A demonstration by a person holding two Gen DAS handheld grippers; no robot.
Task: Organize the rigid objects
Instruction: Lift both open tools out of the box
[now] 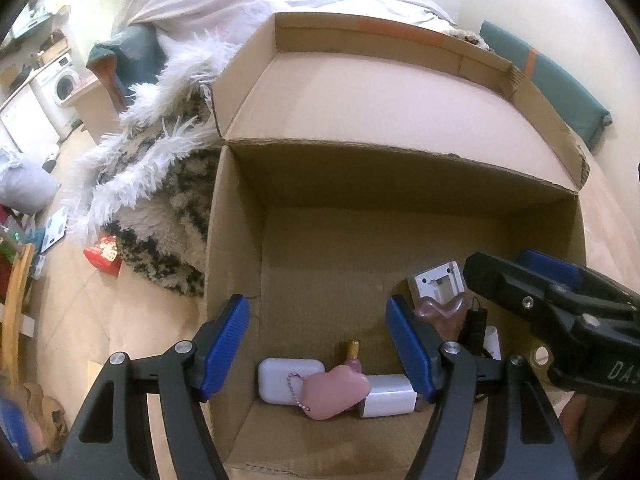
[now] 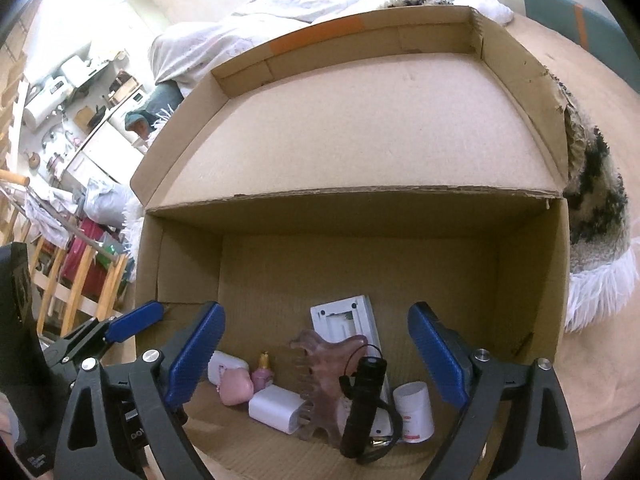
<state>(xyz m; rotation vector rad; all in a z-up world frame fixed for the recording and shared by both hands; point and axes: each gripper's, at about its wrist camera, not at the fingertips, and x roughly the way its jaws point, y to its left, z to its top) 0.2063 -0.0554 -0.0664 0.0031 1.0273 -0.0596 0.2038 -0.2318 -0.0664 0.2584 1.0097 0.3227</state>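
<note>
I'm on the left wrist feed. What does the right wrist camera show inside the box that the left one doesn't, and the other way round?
Only the right wrist view: the white bottle standing upright, the whole black flashlight lying across the pink comb.

Only the left wrist view: the white case in full, and the beaded chain of the pink heart.

Both: the cardboard box, white charger, small pink bottle and white panel. Both grippers are open and empty.

We note each claw point(image 1: 320, 348) point(image 2: 316, 354): black triangular arms, ribbed blue pads point(image 1: 226, 344), silver pivot screws point(image 1: 183, 347), white lettering on the housing.
</note>
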